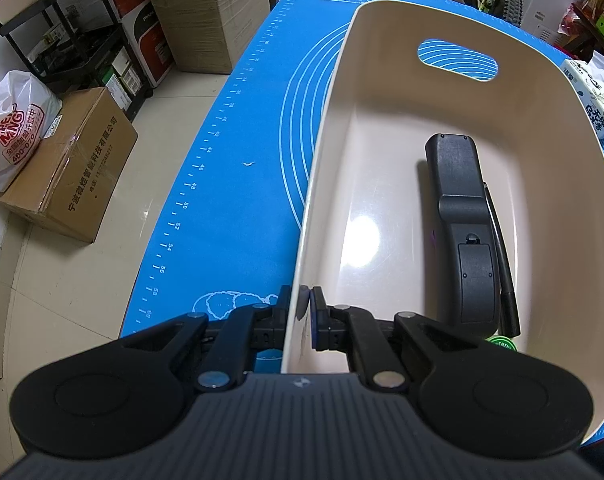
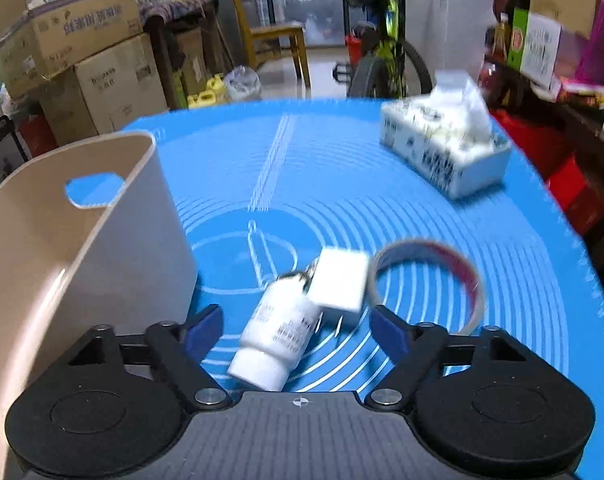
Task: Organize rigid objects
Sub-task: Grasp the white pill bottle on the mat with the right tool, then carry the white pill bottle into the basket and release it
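Between right gripper fingers: white bottle.

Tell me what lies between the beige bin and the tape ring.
In the right wrist view, a white bottle and a small white box lie on the blue mat between the beige bin and the tape ring.

Beyond my blue silicone mat: tissue box, stacked cardboard boxes, wooden chair, bicycle, white plastic bag.
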Available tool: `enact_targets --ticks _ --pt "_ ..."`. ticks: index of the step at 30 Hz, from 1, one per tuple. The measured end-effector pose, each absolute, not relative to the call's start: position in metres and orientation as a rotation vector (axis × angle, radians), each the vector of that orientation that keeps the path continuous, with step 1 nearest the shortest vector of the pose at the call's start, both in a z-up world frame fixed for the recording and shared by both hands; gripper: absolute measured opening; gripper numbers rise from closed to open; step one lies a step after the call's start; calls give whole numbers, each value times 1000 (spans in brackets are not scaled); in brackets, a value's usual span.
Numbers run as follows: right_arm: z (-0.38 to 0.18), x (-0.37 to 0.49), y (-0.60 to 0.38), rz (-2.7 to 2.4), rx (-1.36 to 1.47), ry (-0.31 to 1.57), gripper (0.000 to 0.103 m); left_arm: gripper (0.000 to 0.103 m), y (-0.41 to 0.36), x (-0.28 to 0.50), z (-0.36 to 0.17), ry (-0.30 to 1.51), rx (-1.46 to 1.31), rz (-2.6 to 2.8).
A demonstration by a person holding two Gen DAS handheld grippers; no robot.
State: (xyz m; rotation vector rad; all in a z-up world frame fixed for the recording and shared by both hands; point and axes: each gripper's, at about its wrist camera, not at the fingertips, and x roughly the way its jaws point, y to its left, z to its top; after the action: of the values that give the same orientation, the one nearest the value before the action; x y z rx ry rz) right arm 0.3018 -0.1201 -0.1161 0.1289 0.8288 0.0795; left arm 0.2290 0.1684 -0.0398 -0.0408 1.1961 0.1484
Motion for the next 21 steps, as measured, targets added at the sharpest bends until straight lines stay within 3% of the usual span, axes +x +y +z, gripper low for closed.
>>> enact_targets --ticks 3,6,9,10,21 --pt "-126 302 -115 77 139 859 74 10 168 229 -40 1196 -40 148" --pt "-132 303 -112 79 131 876 60 10 169 229 -40 1196 -40 148" --pt "-131 301 -111 77 121 877 56 10 169 229 -40 1196 -39 148" --pt "-131 300 -111 85 113 876 44 10 169 229 -40 1196 -40 148" --pt "-98 275 -117 122 92 798 44 10 169 229 -40 1196 -40 147"
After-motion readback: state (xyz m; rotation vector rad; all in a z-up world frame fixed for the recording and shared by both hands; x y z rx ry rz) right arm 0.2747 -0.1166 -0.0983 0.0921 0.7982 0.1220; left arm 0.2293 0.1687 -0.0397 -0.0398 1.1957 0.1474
